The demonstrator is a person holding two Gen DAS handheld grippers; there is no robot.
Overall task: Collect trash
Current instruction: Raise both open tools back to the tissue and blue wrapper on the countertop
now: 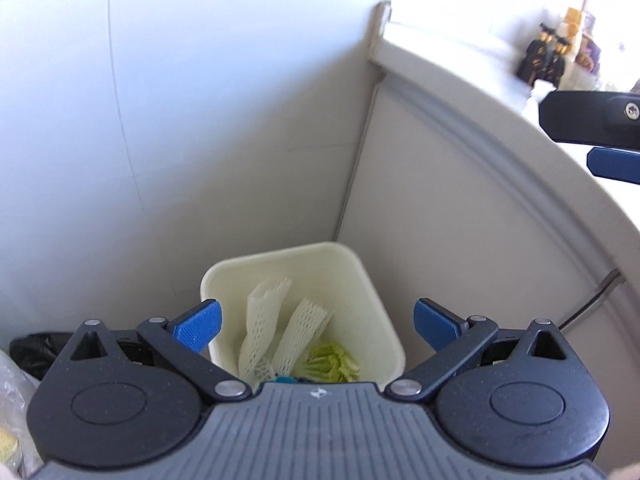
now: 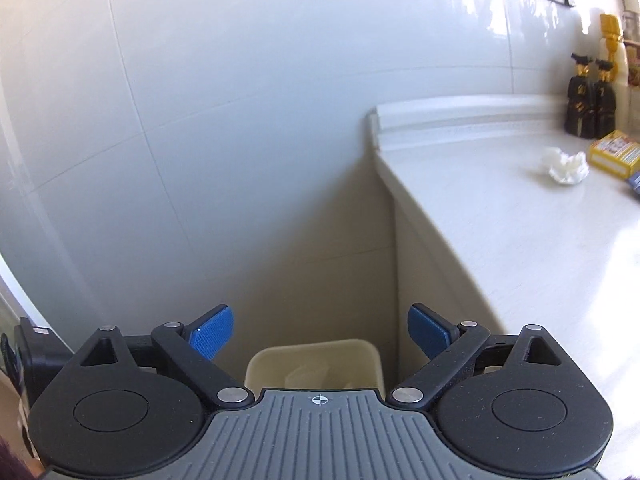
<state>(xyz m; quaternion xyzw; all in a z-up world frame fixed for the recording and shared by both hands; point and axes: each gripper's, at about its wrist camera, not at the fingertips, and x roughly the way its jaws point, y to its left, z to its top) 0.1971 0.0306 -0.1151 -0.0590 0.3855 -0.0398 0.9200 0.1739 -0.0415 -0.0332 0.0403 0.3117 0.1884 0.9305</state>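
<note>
A cream waste bin [image 1: 362,280] stands on the floor in the corner between the wall and the cabinet side. Inside it lie two white foam fruit nets [image 1: 280,332] and green vegetable scraps [image 1: 332,364]. My left gripper [image 1: 318,326] hangs above the bin, open, nothing between its blue pads. My right gripper [image 2: 320,336] is higher, also open and empty, with the bin's rim [image 2: 316,350] just showing below it. A crumpled white tissue [image 2: 566,166] lies on the counter [image 2: 520,240] at the right. One finger of the right gripper [image 1: 592,120] shows at the right edge of the left wrist view.
On the counter's far right stand two dark bottles [image 2: 590,100], a yellow box [image 2: 616,154] and a tall yellow-capped bottle [image 2: 612,40]. A black bag [image 1: 34,350] and a clear plastic bag [image 1: 16,412] sit left of the bin. Tiled wall fills the left.
</note>
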